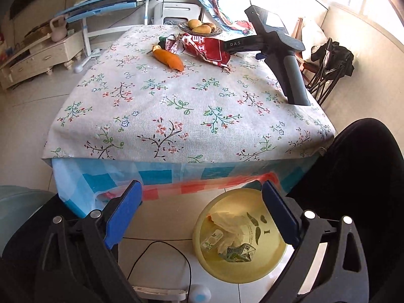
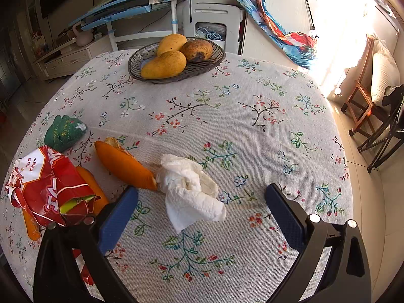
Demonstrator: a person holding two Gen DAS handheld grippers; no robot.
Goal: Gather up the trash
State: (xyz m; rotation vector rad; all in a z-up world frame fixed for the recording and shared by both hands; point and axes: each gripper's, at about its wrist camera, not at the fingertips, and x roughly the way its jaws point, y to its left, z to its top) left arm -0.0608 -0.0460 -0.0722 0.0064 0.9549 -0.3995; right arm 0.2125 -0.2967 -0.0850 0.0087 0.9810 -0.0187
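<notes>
My left gripper [image 1: 202, 186] is open below the table's near edge, over a yellow bin [image 1: 272, 265] on the floor. Nothing is between its blue pads. A crumpled tissue [image 1: 229, 224] and a small drink carton [image 1: 237, 252] lie inside the bin. My right gripper [image 2: 202, 189] is open low over the floral tablecloth [image 2: 252, 139], with a crumpled white tissue [image 2: 189, 184] lying between and just ahead of its fingertips, untouched. To the tissue's left lie an orange peel [image 2: 123, 164], a torn red snack bag [image 2: 50, 184] and a green knitted piece [image 2: 64, 132].
A dark bowl [image 2: 141, 75] of mangoes stands at the far side of the table. A black cable [image 1: 161, 252] runs across the floor tiles beside the bin. Folding chairs [image 2: 378, 146] stand to the right of the table, and a blue desk [image 1: 106, 2] stands behind it.
</notes>
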